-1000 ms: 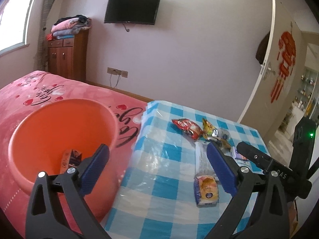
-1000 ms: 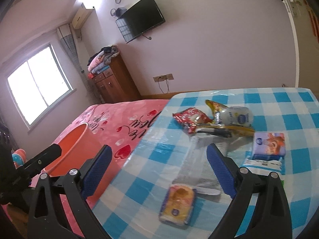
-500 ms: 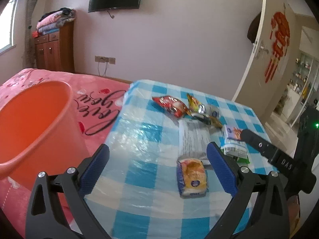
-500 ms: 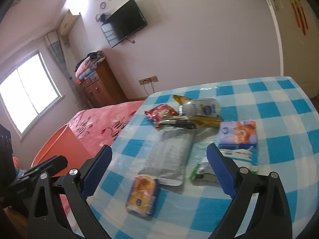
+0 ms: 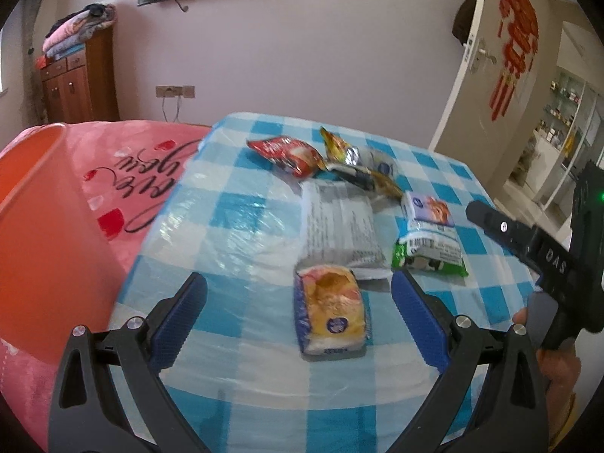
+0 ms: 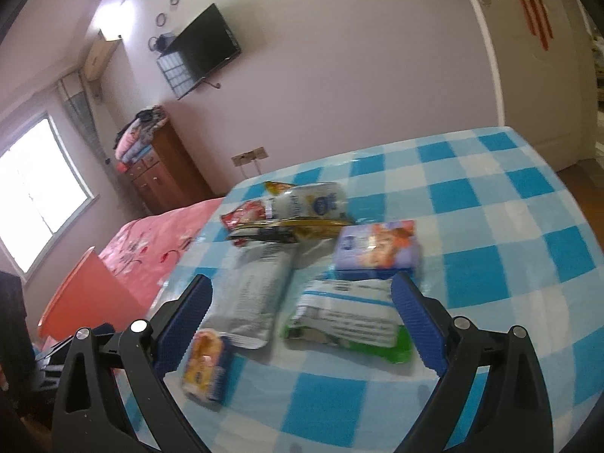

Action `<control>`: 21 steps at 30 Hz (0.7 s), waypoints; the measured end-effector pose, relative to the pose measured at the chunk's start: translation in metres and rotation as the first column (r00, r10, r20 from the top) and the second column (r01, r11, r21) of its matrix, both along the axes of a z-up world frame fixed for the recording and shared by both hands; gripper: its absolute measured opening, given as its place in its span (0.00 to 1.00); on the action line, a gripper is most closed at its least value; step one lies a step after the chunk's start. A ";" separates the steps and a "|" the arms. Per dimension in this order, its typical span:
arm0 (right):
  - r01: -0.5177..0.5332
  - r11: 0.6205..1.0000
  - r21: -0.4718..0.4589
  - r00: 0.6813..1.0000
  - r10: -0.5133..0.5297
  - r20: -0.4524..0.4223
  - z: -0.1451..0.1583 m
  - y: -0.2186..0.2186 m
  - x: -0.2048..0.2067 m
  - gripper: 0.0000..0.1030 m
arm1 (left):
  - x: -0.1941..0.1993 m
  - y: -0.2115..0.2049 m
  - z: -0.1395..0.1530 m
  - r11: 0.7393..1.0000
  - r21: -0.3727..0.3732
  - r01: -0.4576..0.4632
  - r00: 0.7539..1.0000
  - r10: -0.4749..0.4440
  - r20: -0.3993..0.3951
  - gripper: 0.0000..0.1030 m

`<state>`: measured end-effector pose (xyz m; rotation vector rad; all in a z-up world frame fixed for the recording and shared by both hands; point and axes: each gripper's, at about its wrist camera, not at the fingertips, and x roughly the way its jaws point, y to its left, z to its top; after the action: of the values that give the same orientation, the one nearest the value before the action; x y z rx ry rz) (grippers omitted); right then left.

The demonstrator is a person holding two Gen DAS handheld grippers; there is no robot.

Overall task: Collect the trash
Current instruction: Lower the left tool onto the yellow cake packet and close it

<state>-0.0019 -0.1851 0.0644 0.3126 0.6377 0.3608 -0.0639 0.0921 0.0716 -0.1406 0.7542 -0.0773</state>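
Left wrist: bread packet (image 5: pixel 331 311), long axis away (left tool (image 5: pixel 298 313) wide, empty).

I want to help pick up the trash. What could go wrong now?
The yellow cake packet lies between the open left gripper fingers, touching the grey foil pouch; a grab might drag both. The green-and-white wrapper, in front of the open right gripper, looks crinkly and could slip. The orange plastic bucket sits off to the left, so trash could drop on the way.

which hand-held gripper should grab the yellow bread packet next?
Probably left. The left hand-held gripper is open with the yellow bread packet lying between its fingers. The right hand-held gripper is also open but frames the green-edged packet instead.
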 end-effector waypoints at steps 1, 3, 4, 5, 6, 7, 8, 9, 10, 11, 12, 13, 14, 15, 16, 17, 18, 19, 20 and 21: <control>0.010 1.000 -0.004 1.000 -0.010 -0.004 -0.002 -0.004 0.001 0.92 | 0.001 -0.003 -0.003 1.000 0.001 0.006 1.000 -0.006 -0.008 0.95; 0.027 1.000 -0.007 0.999 -0.027 -0.021 -0.006 -0.013 0.005 0.92 | 0.004 -0.010 -0.010 1.000 0.000 0.022 0.999 -0.022 -0.028 0.95; 0.032 0.999 -0.008 0.999 -0.033 -0.029 -0.008 -0.016 0.007 0.92 | 0.004 -0.012 -0.013 1.000 -0.001 0.028 0.999 -0.028 -0.037 0.95; 0.042 0.999 -0.007 0.998 -0.043 -0.043 -0.011 -0.021 0.009 0.92 | 0.005 -0.015 -0.016 0.999 -0.001 0.035 0.998 -0.035 -0.046 0.95; 0.049 0.999 -0.007 0.997 -0.049 -0.055 -0.014 -0.024 0.011 0.92 | 0.006 -0.019 -0.020 0.999 0.001 0.045 0.997 -0.045 -0.056 0.95; 0.051 0.999 -0.009 0.996 -0.051 -0.075 -0.018 -0.026 0.014 0.92 | 0.006 -0.022 -0.022 0.999 0.003 0.050 0.997 -0.050 -0.063 0.95; 0.048 0.999 -0.013 0.995 -0.049 -0.090 -0.021 -0.028 0.017 0.92 | 0.008 -0.025 -0.026 0.998 0.005 0.058 0.996 -0.058 -0.074 0.95; 0.045 0.999 -0.018 0.993 -0.047 -0.104 -0.024 -0.029 0.020 0.92 | 0.009 -0.028 -0.028 0.998 0.006 0.063 0.995 -0.062 -0.083 0.95; 0.042 0.999 -0.025 0.992 -0.045 -0.118 -0.028 -0.028 0.022 0.92 | 0.010 -0.030 -0.032 0.998 0.007 0.066 0.994 -0.065 -0.092 0.95; 0.037 0.999 -0.034 0.989 -0.041 -0.139 -0.032 -0.028 0.025 0.92 | 0.011 -0.032 -0.034 0.998 0.006 0.066 0.993 -0.065 -0.099 0.95; 0.025 0.999 -0.037 0.987 -0.030 -0.157 -0.036 -0.026 0.027 0.92 | 0.013 -0.033 -0.037 0.998 0.003 0.067 0.992 -0.066 -0.109 0.95; 0.011 0.999 -0.036 0.985 -0.017 -0.169 -0.039 -0.026 0.030 0.92 | 0.015 -0.034 -0.040 0.998 -0.001 0.066 0.991 -0.066 -0.118 0.95; 0.005 0.999 -0.035 0.984 -0.011 -0.176 -0.041 -0.025 0.030 0.92 | 0.016 -0.035 -0.043 0.998 -0.005 0.065 0.990 -0.065 -0.125 0.95; -0.001 0.999 -0.037 0.984 -0.006 -0.180 -0.043 -0.024 0.031 0.92 | 0.018 -0.034 -0.045 0.998 -0.006 0.061 0.990 -0.061 -0.131 0.95; -0.010 0.999 -0.041 0.983 0.002 -0.185 -0.044 -0.023 0.031 0.92 | 0.019 -0.034 -0.047 0.998 -0.008 0.056 0.989 -0.056 -0.137 0.95; -0.026 0.999 -0.042 0.981 0.017 -0.194 -0.046 -0.022 0.033 0.92 | 0.021 -0.034 -0.049 0.999 -0.014 0.051 0.988 -0.053 -0.143 0.95; -0.037 0.999 -0.038 0.979 0.029 -0.200 -0.048 -0.021 0.034 0.92 | 0.023 -0.033 -0.051 0.999 -0.022 0.048 0.987 -0.051 -0.150 0.95; -0.049 0.998 -0.030 0.978 0.042 -0.205 -0.048 -0.021 0.034 0.92 | 0.024 -0.033 -0.053 0.999 -0.026 0.046 0.987 -0.050 -0.154 0.95; -0.066 0.998 -0.018 0.976 0.061 -0.207 -0.049 -0.020 0.034 0.92 | 0.026 -0.034 -0.054 0.999 -0.027 0.045 0.986 -0.049 -0.157 0.95; -0.082 0.997 -0.012 0.975 0.078 -0.207 -0.049 -0.018 0.034 0.92 | 0.027 -0.035 -0.054 0.999 -0.025 0.046 0.986 -0.049 -0.158 0.95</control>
<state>0.0317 -0.2030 0.0155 0.3076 0.8595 0.4017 -0.0372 0.0571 0.0173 -0.1500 0.9156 -0.1203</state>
